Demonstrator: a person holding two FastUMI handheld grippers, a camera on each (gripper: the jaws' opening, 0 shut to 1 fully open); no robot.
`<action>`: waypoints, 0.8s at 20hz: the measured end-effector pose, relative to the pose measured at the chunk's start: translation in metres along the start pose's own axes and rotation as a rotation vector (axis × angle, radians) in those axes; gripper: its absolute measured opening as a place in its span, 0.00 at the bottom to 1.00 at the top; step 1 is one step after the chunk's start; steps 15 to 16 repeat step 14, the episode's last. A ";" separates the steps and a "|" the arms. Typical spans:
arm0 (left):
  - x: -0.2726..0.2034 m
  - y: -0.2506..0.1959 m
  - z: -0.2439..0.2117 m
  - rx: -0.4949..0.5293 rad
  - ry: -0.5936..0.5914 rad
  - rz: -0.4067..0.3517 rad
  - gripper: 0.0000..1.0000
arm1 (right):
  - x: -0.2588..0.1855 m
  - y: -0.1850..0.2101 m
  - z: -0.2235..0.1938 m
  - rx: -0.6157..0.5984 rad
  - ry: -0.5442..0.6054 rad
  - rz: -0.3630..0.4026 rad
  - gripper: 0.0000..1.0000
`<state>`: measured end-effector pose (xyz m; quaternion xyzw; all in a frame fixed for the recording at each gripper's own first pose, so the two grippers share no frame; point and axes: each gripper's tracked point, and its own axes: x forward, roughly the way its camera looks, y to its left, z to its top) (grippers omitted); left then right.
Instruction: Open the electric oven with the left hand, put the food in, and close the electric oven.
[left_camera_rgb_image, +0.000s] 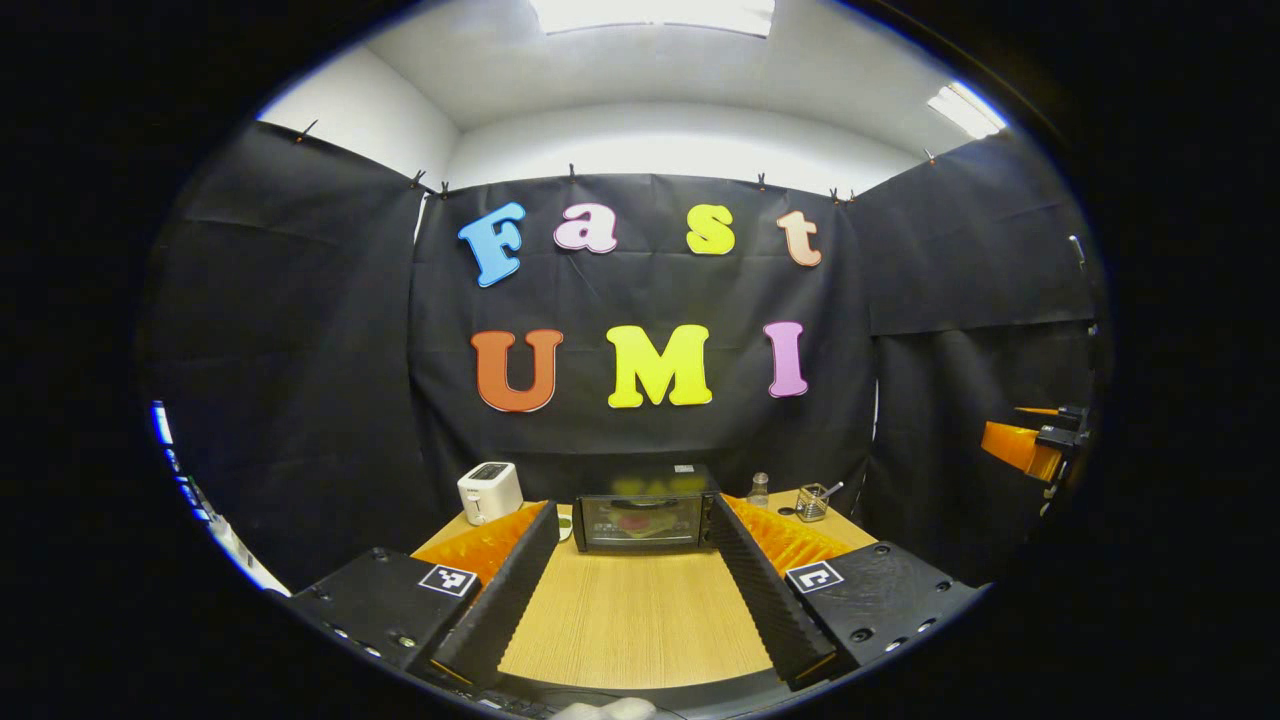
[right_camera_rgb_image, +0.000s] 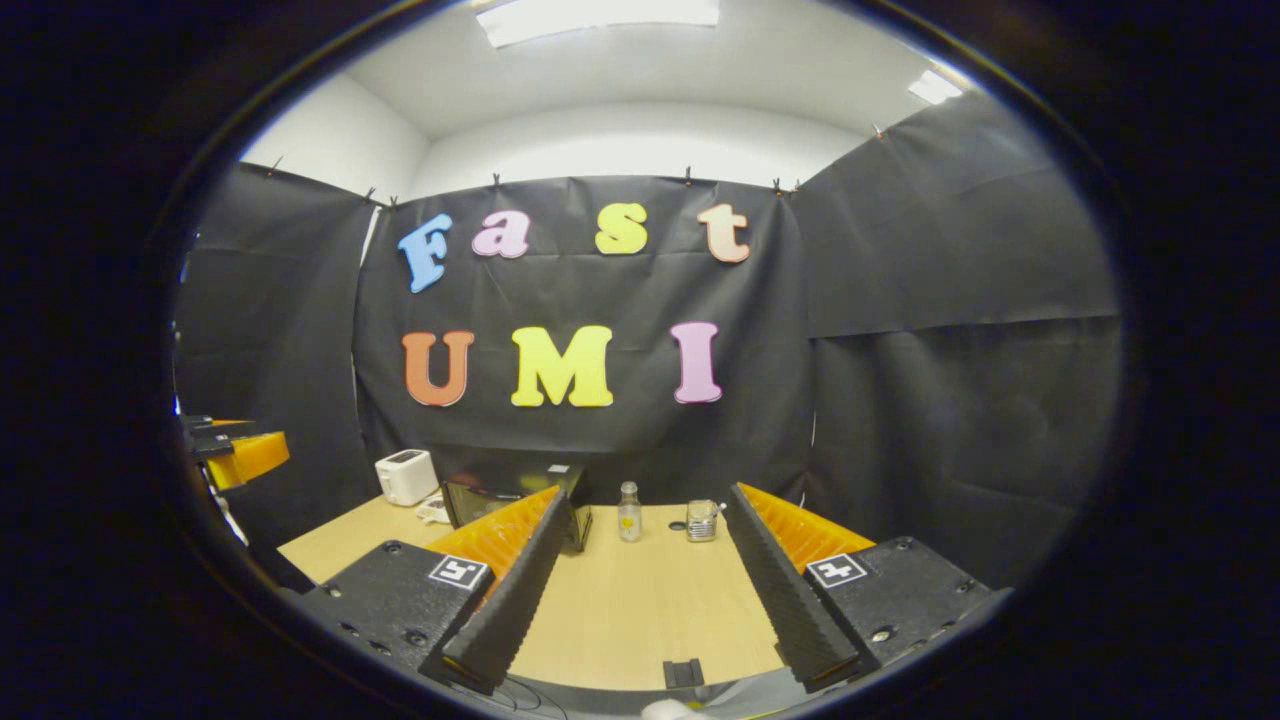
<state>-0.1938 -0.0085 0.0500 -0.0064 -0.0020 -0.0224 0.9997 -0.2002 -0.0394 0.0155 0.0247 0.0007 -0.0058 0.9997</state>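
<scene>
Both the left gripper (left_camera_rgb_image: 640, 590) and right gripper (right_camera_rgb_image: 645, 590) hover spread wide, empty, above the table (left_camera_rgb_image: 640, 620); the shut electric oven (left_camera_rgb_image: 642, 510) faces the left gripper, long axis crosswise, no writing legible.

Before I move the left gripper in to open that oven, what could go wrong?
1. The electric oven door is shut and far ahead; the left gripper, jaws wide open, could miss the handle, which I cannot make out.
2. The white toaster stands close on one side, the small clear bottle and glass jar on the other; a wide swing might knock them.
</scene>
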 end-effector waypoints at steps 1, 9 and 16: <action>-0.001 0.002 0.001 0.000 -0.004 -0.001 0.96 | 0.000 0.003 0.000 -0.001 0.002 0.000 0.96; -0.004 0.008 0.002 -0.011 -0.017 -0.019 0.96 | -0.006 0.013 0.000 -0.008 0.011 -0.004 0.96; -0.008 0.015 0.000 -0.016 -0.017 -0.017 0.96 | -0.011 0.017 -0.001 -0.016 0.014 -0.009 1.00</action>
